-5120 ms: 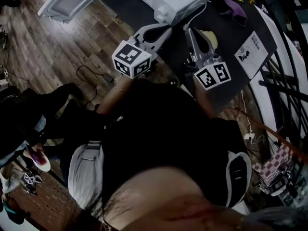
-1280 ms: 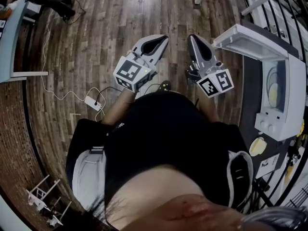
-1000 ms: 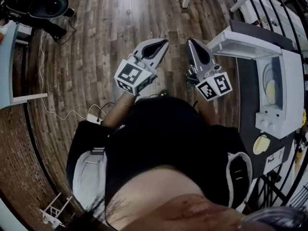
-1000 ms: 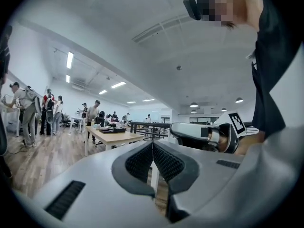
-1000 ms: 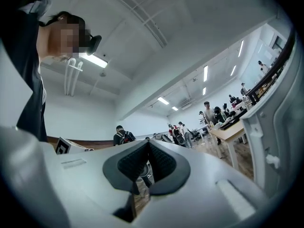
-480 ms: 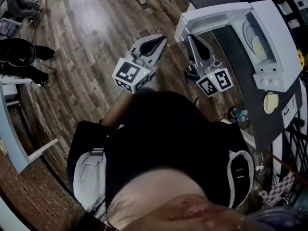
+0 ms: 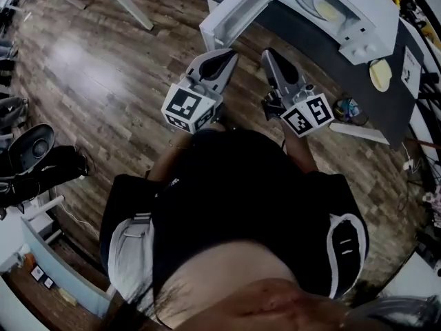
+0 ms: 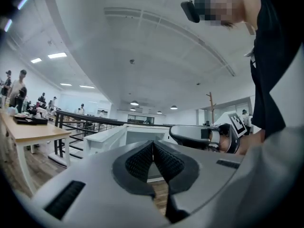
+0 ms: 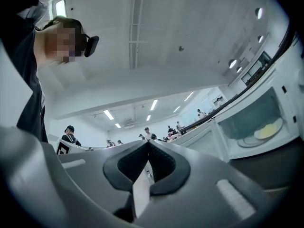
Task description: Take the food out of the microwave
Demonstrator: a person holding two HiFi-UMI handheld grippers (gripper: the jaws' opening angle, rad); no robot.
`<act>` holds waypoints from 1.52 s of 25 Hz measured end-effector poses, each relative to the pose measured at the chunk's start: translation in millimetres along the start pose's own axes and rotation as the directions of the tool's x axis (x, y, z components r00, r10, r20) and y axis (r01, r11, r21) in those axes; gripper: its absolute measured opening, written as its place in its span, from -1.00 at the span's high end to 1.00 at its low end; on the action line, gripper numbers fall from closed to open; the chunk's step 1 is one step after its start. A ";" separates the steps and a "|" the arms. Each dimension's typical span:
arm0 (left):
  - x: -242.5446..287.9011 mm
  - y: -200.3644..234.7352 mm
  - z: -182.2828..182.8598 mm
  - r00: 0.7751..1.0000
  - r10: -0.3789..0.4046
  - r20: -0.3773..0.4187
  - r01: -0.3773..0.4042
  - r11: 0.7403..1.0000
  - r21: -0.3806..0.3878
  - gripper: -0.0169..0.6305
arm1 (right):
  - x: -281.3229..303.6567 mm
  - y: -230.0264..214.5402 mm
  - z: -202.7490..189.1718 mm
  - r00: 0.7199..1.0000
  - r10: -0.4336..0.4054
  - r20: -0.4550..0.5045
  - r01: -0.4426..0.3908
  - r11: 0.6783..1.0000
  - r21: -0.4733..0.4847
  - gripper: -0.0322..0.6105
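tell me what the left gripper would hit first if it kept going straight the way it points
Most likely the open microwave door, which sits just past the shut left gripper in its own view; the head view lines them up too. The gap between them is hard to judge.

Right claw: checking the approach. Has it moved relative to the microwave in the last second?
Yes. The right claw swung round: the microwave, earlier at its right, now lies nearly ahead.
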State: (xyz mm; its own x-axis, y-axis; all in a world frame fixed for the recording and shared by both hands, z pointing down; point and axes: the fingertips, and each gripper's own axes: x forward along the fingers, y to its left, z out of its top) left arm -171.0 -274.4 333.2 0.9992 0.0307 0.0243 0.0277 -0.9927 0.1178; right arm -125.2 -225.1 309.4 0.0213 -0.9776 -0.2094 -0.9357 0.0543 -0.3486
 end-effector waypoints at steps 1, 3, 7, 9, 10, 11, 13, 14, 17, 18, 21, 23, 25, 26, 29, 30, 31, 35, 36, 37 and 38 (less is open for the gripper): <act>7.0 -3.0 1.3 0.999 -0.035 -0.002 0.035 0.999 0.010 0.92 | -3.0 -2.8 2.5 1.000 -0.025 0.010 0.025 1.000 -0.003 0.89; 20.7 -9.9 3.6 0.994 -0.108 -0.006 0.108 0.994 0.020 0.92 | -9.4 -8.9 6.8 0.996 -0.082 0.030 0.082 0.997 -0.011 0.89; 39.4 -21.8 3.2 0.975 -0.223 -0.024 0.223 0.975 0.020 0.92 | -20.8 -16.2 10.2 0.982 -0.182 0.045 0.184 0.982 -0.046 0.89; 46.7 -26.7 -1.4 0.964 -0.263 -0.039 0.263 0.965 0.012 0.92 | -28.2 -20.0 11.3 0.973 -0.226 0.051 0.229 0.972 -0.058 0.89; 49.6 -29.5 -3.6 0.958 -0.285 -0.043 0.286 0.958 0.008 0.92 | -32.5 -21.8 12.0 0.967 -0.249 0.058 0.252 0.966 -0.058 0.89; 52.1 -32.2 -5.0 0.951 -0.308 -0.043 0.308 0.951 0.007 0.92 | -36.5 -23.1 12.6 0.960 -0.272 0.065 0.276 0.959 -0.058 0.89; 55.9 -36.4 -6.0 0.937 -0.347 -0.037 0.348 0.938 0.009 0.92 | -42.5 -24.3 13.1 0.948 -0.310 0.077 0.315 0.947 -0.066 0.89; 57.3 -38.0 -6.8 0.931 -0.364 -0.036 0.364 0.931 0.009 0.92 | -44.6 -24.5 12.9 0.942 -0.325 0.081 0.331 0.941 -0.071 0.89; 58.9 -42.8 -9.6 0.913 -0.407 -0.038 0.407 0.913 0.007 0.92 | -49.2 -24.3 10.6 0.927 -0.364 0.094 0.371 0.925 -0.079 0.89; 58.6 -43.8 -10.4 0.909 -0.416 -0.039 0.417 0.909 0.007 0.92 | -49.8 -24.1 9.6 0.924 -0.371 0.096 0.379 0.922 -0.079 0.89; 56.8 -41.1 -12.2 0.904 -0.425 -0.041 0.426 0.905 0.012 0.92 | -47.8 -22.0 6.0 0.919 -0.380 0.100 0.389 0.918 -0.080 0.89; 56.2 -38.1 -13.2 0.900 -0.434 -0.043 0.435 0.900 0.012 0.92 | -45.2 -18.8 3.2 0.917 -0.386 0.100 0.395 0.914 -0.089 0.89; 54.6 -36.5 -13.9 0.893 -0.448 -0.045 0.449 0.893 0.010 0.92 | -42.8 -14.8 -1.0 0.913 -0.397 0.094 0.405 0.908 -0.106 0.89; 53.4 -36.2 -14.2 0.889 -0.456 -0.046 0.457 0.889 0.010 0.92 | -41.8 -13.1 -3.2 0.911 -0.402 0.092 0.410 0.905 -0.112 0.89; 50.9 -35.7 -16.1 0.878 -0.477 -0.050 0.478 0.878 0.017 0.92 | -40.7 -9.7 -7.4 0.905 -0.413 0.100 0.423 0.900 -0.109 0.89; 50.5 -35.3 -17.1 0.875 -0.481 -0.052 0.482 0.876 0.016 0.92 | -40.8 -9.0 -8.9 0.903 -0.418 0.101 0.428 0.897 -0.107 0.89; 50.0 -35.1 -18.3 0.873 -0.485 -0.055 0.487 0.873 0.014 0.92 | -41.0 -8.0 -10.7 0.901 -0.423 0.099 0.433 0.895 -0.106 0.89; 51.6 -37.6 -19.1 0.857 -0.512 -0.059 0.514 0.858 0.008 0.92 | -43.3 -5.6 -13.7 0.891 -0.444 0.098 0.453 0.886 -0.100 0.89; 53.0 -39.6 -18.3 0.852 -0.520 -0.056 0.521 0.853 0.009 0.92 | -44.6 -6.4 -12.9 0.888 -0.449 0.101 0.458 0.883 -0.098 0.89; 54.5 -41.9 -18.2 0.848 -0.527 -0.055 0.529 0.849 0.010 0.92 | -46.0 -7.6 -12.3 0.884 -0.455 0.104 0.464 0.880 -0.095 0.89; 56.2 -44.0 -19.1 0.843 -0.535 -0.056 0.536 0.844 0.009 0.92 | -47.5 -8.9 -12.0 0.881 -0.461 0.106 0.471 0.877 -0.093 0.89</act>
State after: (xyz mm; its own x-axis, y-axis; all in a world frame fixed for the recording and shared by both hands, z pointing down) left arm -116.7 -226.8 348.3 0.8261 0.5633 0.0135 0.5592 -0.8226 0.1034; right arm -122.1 -181.6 333.4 0.4877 -0.8646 -0.1207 -0.8438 -0.4314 -0.3192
